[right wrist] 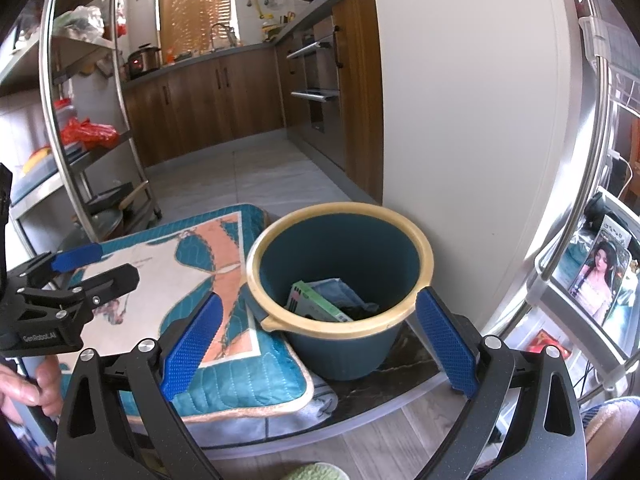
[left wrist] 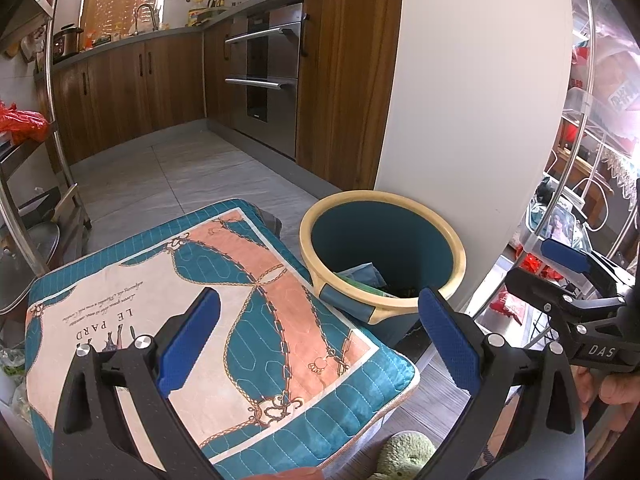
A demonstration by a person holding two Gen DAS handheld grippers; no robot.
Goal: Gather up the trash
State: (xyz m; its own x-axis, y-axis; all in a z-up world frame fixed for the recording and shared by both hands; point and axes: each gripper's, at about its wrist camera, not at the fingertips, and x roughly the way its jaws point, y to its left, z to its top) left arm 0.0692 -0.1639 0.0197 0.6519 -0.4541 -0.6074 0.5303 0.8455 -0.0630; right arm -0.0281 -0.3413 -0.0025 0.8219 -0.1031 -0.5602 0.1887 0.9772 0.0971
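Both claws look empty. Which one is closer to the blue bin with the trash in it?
Probably the right claw. Its open fingers frame the bin, whose near rim sits between them. The left claw, also open and empty, points mostly over the cushion, with the bin off to its right.

Both tongs are standing wide open and are holding nothing.

The left tongs point(left wrist: 320, 336) are pointing forward and a little down, with the two blue pads far apart from each other. The right tongs point(right wrist: 320, 340) are doing the same, side by side with the left ones and at a similar height. In the left wrist view the right tongs are showing at the right edge, with the person's right hand point(left wrist: 608, 384) gripping the handle below. In the right wrist view the left hand point(right wrist: 28, 384) is gripping the handle of the left tongs at the left edge.
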